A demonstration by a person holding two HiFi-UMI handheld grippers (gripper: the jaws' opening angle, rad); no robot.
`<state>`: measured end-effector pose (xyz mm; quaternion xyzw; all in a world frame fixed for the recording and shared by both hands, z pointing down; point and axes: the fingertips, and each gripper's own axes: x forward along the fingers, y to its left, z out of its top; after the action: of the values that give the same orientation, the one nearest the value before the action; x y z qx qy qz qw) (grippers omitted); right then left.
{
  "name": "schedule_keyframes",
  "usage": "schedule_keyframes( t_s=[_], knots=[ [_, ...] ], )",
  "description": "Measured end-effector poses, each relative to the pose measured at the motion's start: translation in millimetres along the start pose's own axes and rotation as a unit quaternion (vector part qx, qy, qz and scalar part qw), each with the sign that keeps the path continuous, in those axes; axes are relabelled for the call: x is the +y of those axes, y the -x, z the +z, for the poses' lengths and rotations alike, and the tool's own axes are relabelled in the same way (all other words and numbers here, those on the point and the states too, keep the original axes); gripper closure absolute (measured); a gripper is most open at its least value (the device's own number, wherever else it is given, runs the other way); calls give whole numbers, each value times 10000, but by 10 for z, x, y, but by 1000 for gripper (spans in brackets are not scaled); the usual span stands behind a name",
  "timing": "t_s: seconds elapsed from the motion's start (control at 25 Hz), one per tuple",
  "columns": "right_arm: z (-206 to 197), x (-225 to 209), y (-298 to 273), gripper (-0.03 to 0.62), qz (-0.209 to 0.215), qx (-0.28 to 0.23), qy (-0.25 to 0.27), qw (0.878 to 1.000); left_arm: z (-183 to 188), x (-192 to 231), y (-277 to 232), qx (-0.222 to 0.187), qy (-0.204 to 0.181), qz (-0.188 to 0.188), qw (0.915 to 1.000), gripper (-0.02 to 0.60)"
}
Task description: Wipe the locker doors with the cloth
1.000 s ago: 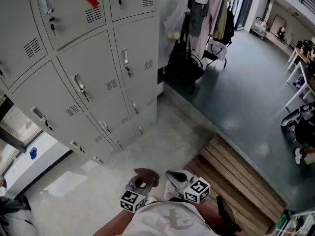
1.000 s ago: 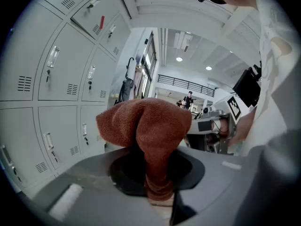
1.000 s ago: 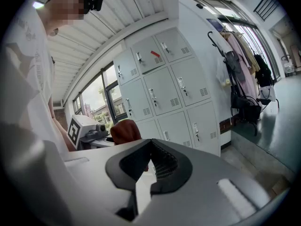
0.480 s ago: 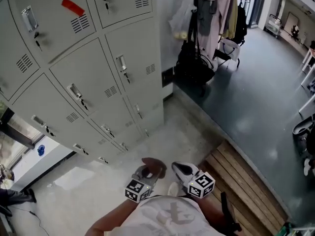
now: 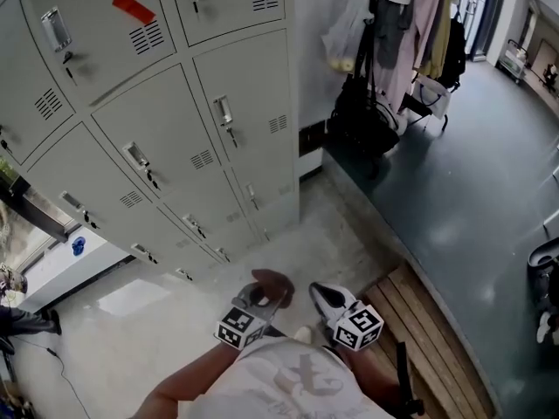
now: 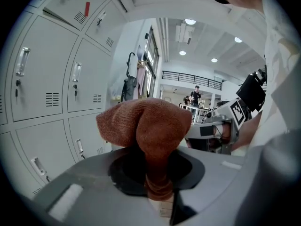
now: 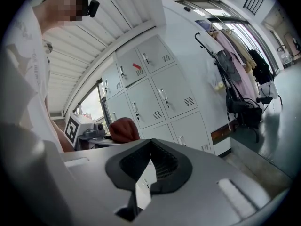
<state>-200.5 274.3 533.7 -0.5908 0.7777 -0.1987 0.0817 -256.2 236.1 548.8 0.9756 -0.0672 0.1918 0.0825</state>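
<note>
A grey bank of locker doors (image 5: 175, 129) stands ahead and to the left, with a red sticker (image 5: 133, 8) on an upper door. My left gripper (image 5: 253, 308) is held low near the person's body, shut on a brown cloth (image 5: 272, 285). In the left gripper view the cloth (image 6: 150, 126) bulges out above the jaws (image 6: 157, 173), with the lockers (image 6: 51, 93) off to the left. My right gripper (image 5: 330, 302) hovers beside it, holding nothing, its jaws together. The right gripper view shows the right gripper (image 7: 146, 173), the cloth (image 7: 123, 128) and the lockers (image 7: 160, 98) at some distance.
A wooden slat bench (image 5: 437, 321) lies at the lower right. Clothes and a dark bag (image 5: 362, 125) hang on a rack right of the lockers. Pale concrete floor (image 5: 288, 243) runs between me and the lockers; a window (image 5: 35, 225) is at the far left.
The head view has swung a little, so the lockers sit further right in the picture. Both grippers stay low by the body and the cloth stays held.
</note>
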Motion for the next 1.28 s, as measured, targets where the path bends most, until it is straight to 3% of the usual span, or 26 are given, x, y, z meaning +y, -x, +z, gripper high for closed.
schedule_keyframes(
  t_s=[0.44, 0.92, 1.28],
  knots=[
    [84, -391, -435, 586, -121, 176, -142, 9997, 22, 433, -301, 38, 228, -140, 9996, 497],
    [645, -866, -1284, 586, -386, 163, 198, 9989, 522, 1504, -695, -316, 220, -256, 9989, 497],
    [830, -1043, -1746, 586, -563, 256, 336, 9975, 486, 2177, -645, -285, 466, 2, 9985, 497]
  ],
)
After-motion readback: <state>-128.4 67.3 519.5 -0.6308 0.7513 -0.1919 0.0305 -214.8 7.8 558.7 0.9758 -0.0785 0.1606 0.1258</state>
